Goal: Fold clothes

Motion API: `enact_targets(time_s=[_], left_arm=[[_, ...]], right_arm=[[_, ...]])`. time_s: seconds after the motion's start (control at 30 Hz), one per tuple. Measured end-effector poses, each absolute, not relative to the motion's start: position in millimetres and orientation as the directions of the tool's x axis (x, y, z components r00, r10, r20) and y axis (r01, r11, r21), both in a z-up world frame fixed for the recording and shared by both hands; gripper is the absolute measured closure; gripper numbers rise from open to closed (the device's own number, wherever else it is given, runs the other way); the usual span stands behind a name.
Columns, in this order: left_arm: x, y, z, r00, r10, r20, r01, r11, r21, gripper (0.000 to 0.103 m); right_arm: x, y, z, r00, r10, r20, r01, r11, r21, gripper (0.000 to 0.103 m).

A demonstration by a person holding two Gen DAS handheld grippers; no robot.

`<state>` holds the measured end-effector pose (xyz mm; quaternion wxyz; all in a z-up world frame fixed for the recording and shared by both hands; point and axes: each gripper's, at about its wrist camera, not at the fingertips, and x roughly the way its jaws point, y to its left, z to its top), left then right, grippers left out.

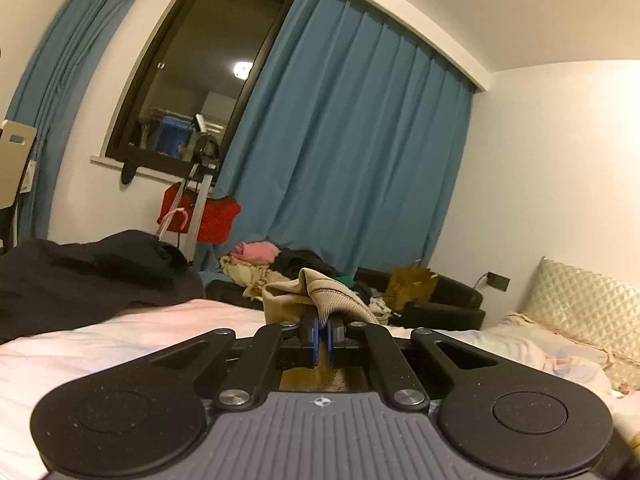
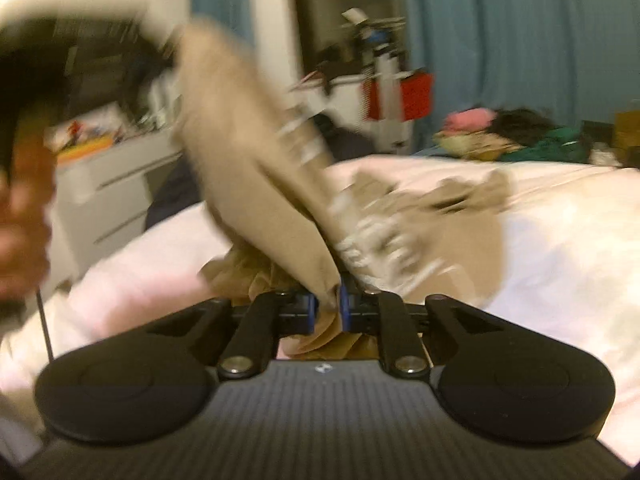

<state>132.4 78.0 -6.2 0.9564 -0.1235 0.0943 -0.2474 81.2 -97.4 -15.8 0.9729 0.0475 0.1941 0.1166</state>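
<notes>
The tan garment (image 2: 248, 168) is pinched by both grippers, apparently so that it can be lifted and spread over the bed (image 2: 560, 240) before folding. The right gripper (image 2: 329, 307) is closed on a fabric edge rising up and left of it; the left gripper (image 1: 320, 330) is pressed onto a ribbed hem (image 1: 340, 300) just ahead of its jaws. The right view is blurred, so the garment's white print is unreadable, and its full outline is cut off.

Home bedroom: bed (image 1: 120, 340) w/ pillow (image 1: 580, 300), curtains (image 1: 360, 140), clothes pile (image 1: 280, 268).
</notes>
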Motion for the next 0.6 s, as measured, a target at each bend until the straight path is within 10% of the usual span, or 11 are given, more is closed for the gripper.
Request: enact_targets(time_s=[0.2, 0.4, 0.5, 0.6], left_arm=[[144, 67, -20, 0.81, -0.55, -0.203, 0.498, 0.829, -0.257, 0.099], [151, 37, -43, 0.75, -0.594, -0.292, 0.557, 0.805, -0.205, 0.099], [158, 28, -57, 0.741, -0.583, -0.333, 0.552, 0.811, -0.194, 0.099], [163, 26, -67, 0.74, -0.572, -0.353, 0.54, 0.819, -0.196, 0.099]], right_arm=[[67, -169, 10, 0.939, 0.073, -0.335, -0.02, 0.987, 0.158, 0.092], [100, -224, -13, 0.86, 0.071, -0.505, 0.111, 0.94, 0.322, 0.088], [105, -225, -25, 0.809, 0.042, -0.587, 0.169, 0.939, 0.3, 0.066], [89, -213, -15, 0.841, 0.063, -0.538, 0.11, 0.953, 0.282, 0.015]])
